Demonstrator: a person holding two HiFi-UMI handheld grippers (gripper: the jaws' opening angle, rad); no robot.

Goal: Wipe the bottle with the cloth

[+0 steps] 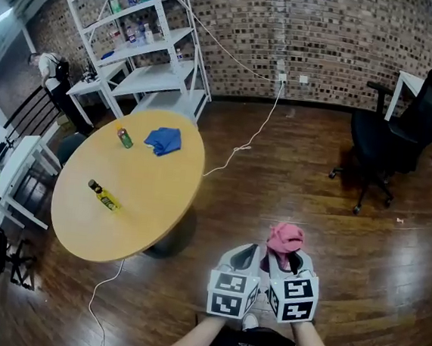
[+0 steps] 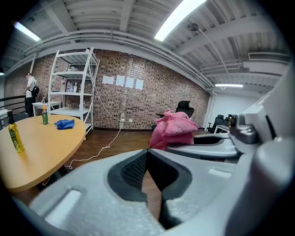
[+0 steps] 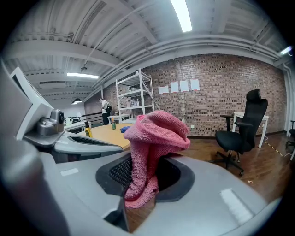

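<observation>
My right gripper (image 3: 146, 179) is clamped on the pink cloth (image 3: 154, 136), which is bunched upward so a soft wad stays free for wiping. My left gripper (image 2: 150, 173) is closed on nothing, probably spare for steadying. The yellow bottle (image 1: 104, 196) and the green bottle (image 1: 124, 137) stand on the round table (image 1: 160, 201), well off to my left.

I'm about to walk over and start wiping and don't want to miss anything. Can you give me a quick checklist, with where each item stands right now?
1. Grip on the pink cloth: ok, clamped in the right gripper.
2. Is the left gripper free: ok, shut with nothing between its jaws.
3. Bottles upright: ok, the yellow bottle and the green bottle both stand on the table.
4. Bottle within reach: not ok, both grippers are off the table, over the floor.
5. Which bottle to wipe: cannot tell.
</observation>
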